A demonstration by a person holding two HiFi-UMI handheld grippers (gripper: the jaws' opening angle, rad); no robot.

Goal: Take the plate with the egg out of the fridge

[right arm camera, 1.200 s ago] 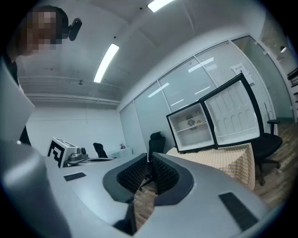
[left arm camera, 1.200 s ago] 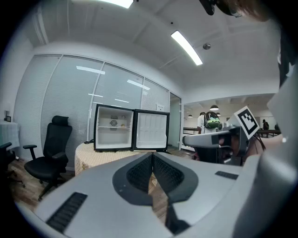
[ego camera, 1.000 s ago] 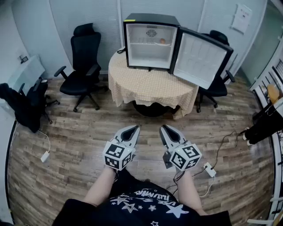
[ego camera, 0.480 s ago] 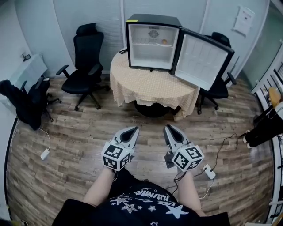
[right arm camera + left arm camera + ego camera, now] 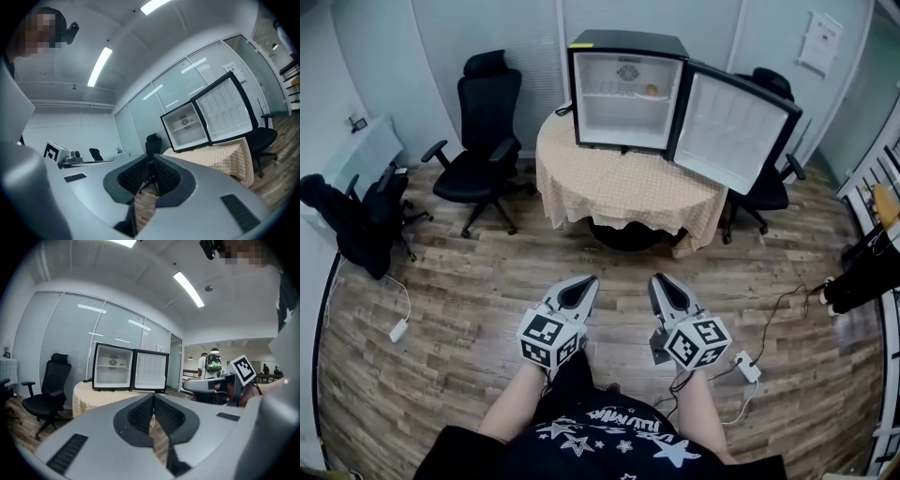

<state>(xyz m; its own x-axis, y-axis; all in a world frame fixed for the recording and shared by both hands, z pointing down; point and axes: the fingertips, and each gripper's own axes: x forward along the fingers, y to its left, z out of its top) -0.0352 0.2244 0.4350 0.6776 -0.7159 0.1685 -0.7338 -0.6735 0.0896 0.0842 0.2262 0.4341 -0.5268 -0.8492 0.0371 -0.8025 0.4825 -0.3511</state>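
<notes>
1. While the small black fridge (image 5: 624, 40) stands with its door (image 5: 734, 127) swung open to the right, the plate with the egg (image 5: 652, 91) sits on its upper shelf, at the far right.
2. The fridge rests on a round table (image 5: 619, 192) with a checked cloth, far across a wooden floor (image 5: 469, 309).
3. The left gripper (image 5: 589, 280) has its jaws closed together and holds nothing.
4. The right gripper (image 5: 656, 279) is likewise closed and empty.
5. Both are near the person, well apart from the table.
6. A black office chair (image 5: 476, 141) stands left of the table.
7. Compared with a second earlier, both grippers sit slightly lower in the head view, and their jaws have stayed closed.
</notes>
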